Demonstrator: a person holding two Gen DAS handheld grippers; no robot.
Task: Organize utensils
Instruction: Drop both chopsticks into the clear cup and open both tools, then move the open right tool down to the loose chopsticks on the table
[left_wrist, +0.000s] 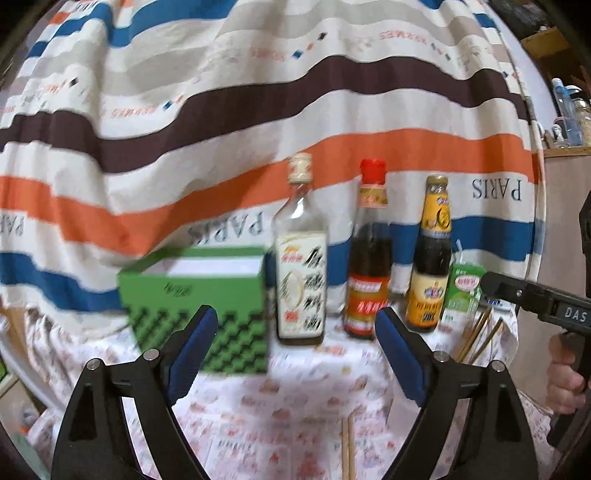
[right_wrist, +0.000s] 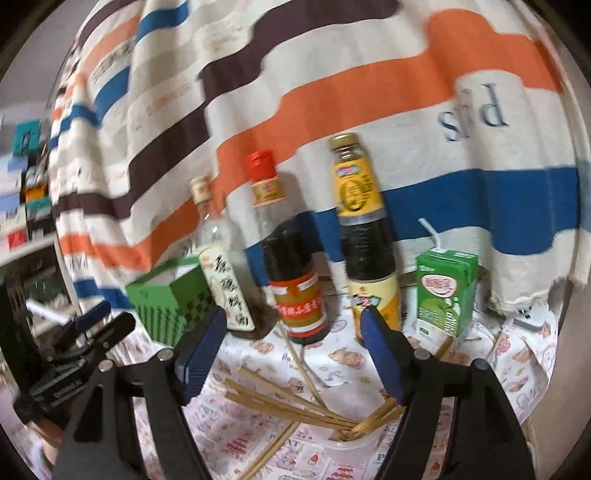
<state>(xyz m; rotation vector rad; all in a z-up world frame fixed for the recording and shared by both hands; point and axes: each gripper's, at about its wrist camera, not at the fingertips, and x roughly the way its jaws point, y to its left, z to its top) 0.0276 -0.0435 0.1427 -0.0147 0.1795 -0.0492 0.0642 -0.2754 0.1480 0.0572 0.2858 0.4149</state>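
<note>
Here, the left gripper (left_wrist: 295, 325) hangs with fingers spread wide and empty above a table under a patterned white cloth (left_wrist: 303, 413). The right gripper (right_wrist: 293, 328) is likewise spread and empty over scattered wooden chopsticks (right_wrist: 288, 402), several leaning out of a clear plastic cup (right_wrist: 347, 446). Behind stand an open green checkered box (left_wrist: 199, 306), three sauce bottles (right_wrist: 291, 258) and a green drink carton (right_wrist: 445, 291), backed closely by a striped curtain (left_wrist: 258, 110).

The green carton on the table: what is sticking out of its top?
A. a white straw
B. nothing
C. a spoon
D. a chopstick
A: a bent white straw rises from the top of the green carton, which stands upright to the right of the three bottles.
</note>
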